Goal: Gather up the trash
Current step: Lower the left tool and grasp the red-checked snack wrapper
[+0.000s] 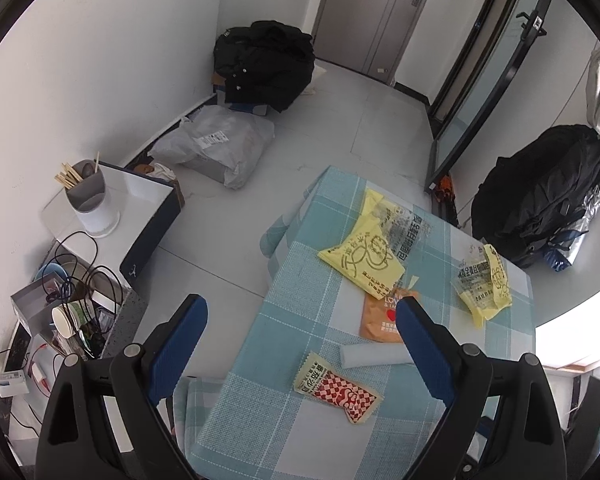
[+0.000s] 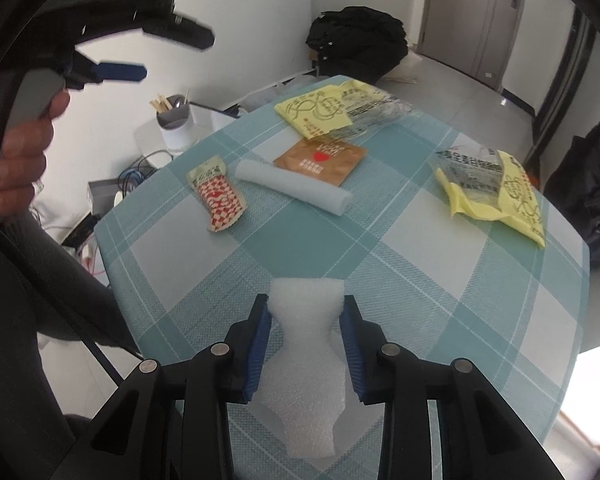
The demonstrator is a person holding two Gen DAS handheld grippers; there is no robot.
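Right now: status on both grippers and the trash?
Right gripper shut on white foam sheet. Left gripper open, empty, above table. Red checkered packet, foam roll, brown sachet, yellow wrappers uncollected. Nothing blocking.

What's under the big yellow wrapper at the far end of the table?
The orange packet has its top edge tucked beneath the yellow wrapper; the rest lies bare on the checked tablecloth. A clear printed film overlaps the wrapper. Anything else beneath is hidden.

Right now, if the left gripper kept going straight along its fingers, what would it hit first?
Probably the checked tablecloth. The left gripper, open and empty, points down at the table's near left part; the red-checked packet lies just right of that line. Depth is uncertain.
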